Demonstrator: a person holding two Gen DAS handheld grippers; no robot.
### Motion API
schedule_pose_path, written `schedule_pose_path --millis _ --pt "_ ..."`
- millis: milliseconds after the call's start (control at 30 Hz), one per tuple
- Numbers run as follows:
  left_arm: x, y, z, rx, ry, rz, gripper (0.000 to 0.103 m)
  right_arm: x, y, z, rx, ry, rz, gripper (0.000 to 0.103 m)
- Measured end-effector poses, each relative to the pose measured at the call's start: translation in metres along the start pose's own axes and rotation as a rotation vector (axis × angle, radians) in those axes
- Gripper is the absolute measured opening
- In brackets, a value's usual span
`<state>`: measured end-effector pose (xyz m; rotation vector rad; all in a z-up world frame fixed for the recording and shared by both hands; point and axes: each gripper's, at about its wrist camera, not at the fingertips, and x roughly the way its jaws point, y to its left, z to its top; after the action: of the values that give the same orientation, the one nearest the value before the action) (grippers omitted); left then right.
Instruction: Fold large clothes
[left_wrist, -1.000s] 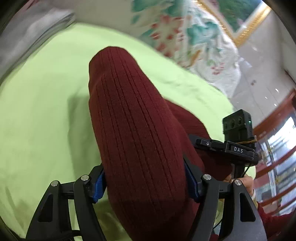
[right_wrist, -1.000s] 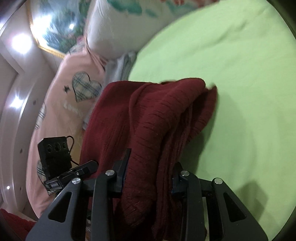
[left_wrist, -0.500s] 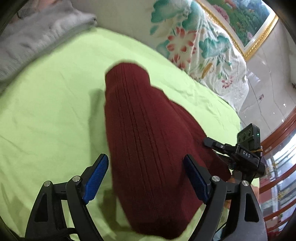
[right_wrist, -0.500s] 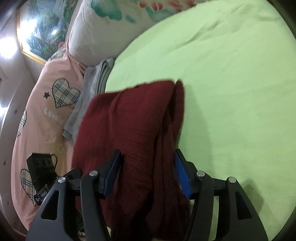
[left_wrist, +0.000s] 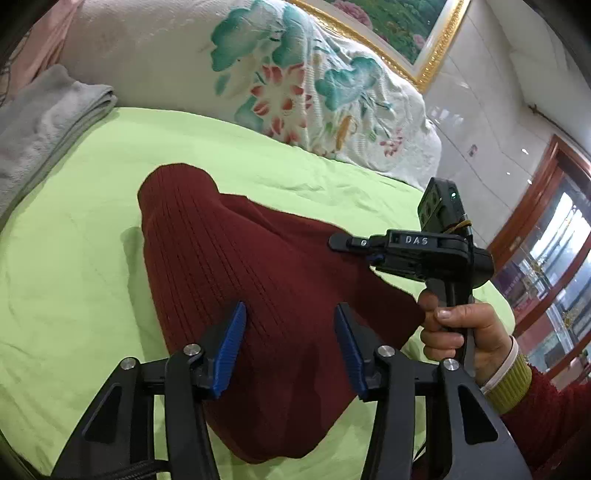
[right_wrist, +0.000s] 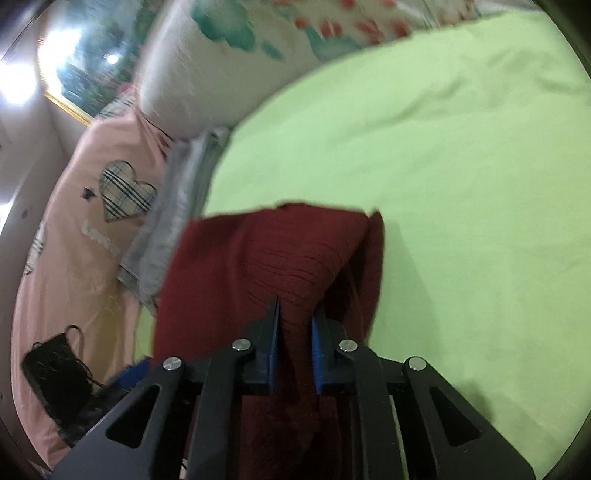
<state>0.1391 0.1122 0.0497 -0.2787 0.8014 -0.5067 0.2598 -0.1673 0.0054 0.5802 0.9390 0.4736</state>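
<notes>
A: My left tool (left_wrist: 290, 341) now stands with its blue pads spread wide, nothing between them; a second ago those pads were pressed against the ribbed maroon sweater (left_wrist: 240, 280). Half a second ago they had already parted, and they hang just above the cloth now.

B: And the right tool?

A: My right tool (right_wrist: 295, 328) is pinched onto a bunched fold of the sweater, pads nearly together with knit between them. Half a second ago it stood wide, straddling the garment without holding it. So the grip has passed from left to right.

B: Where does the garment lie?

A: On the green bed sheet (left_wrist: 74, 258), mid-bed, its far end pointing toward the head edge where the floral pillow (left_wrist: 280, 81) and the folded grey towel (left_wrist: 44, 122) sit. The left part lies flat; the right part rises to the pinch.

B: Meaning for the fold?

A: I judge one fold laid down and released, and the right side now taken up for the next one. The right view is blurred, so the depth of the pinch is unclear.
</notes>
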Motion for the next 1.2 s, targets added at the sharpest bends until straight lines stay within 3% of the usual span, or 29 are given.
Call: schedule_pose_path --millis 67,167,267,433,600,800,933,1033,1133,1167,1200 --pt "0.013 0.001 -0.002 -0.009 0.038 -0.016 0.046 0.002 -0.01 -0.002 0.006 0.01 -0.05 0.015" --pt "0.033 -0.004 -0.002 0.024 0.057 0.023 0.042 0.014 -0.031 -0.008 0.058 0.049 -0.07 0.016" --pt "0.034 -0.006 -0.001 0.036 0.062 0.039 0.042 0.012 -0.035 -0.008 0.085 0.045 -0.063 0.025" --pt "0.033 -0.008 -0.001 0.078 0.067 0.077 0.044 -0.013 -0.024 -0.004 0.065 -0.025 -0.099 0.026" --pt "0.027 -0.004 -0.004 0.07 0.07 0.083 0.044 -0.029 0.006 -0.006 0.011 -0.074 -0.055 0.026" --pt "0.018 0.003 0.0 -0.012 0.053 0.028 0.044 0.002 0.06 -0.007 -0.128 0.013 0.021 0.026" --pt "0.019 0.002 -0.003 -0.015 0.044 0.018 0.044 0.05 0.093 0.002 -0.214 0.121 0.101 0.026" --pt "0.022 0.0 -0.005 -0.008 0.046 0.033 0.043 0.084 0.093 0.008 -0.212 0.171 0.061 0.025" --pt "0.029 -0.003 -0.006 0.011 0.05 0.071 0.042 0.113 0.068 0.014 -0.164 0.191 -0.01 0.013" --pt "0.032 -0.005 -0.006 0.022 0.049 0.09 0.042 0.117 0.059 0.015 -0.141 0.188 -0.015 0.0" --pt "0.034 -0.007 -0.007 0.036 0.048 0.107 0.042 0.12 0.051 0.017 -0.113 0.179 -0.004 0.0"
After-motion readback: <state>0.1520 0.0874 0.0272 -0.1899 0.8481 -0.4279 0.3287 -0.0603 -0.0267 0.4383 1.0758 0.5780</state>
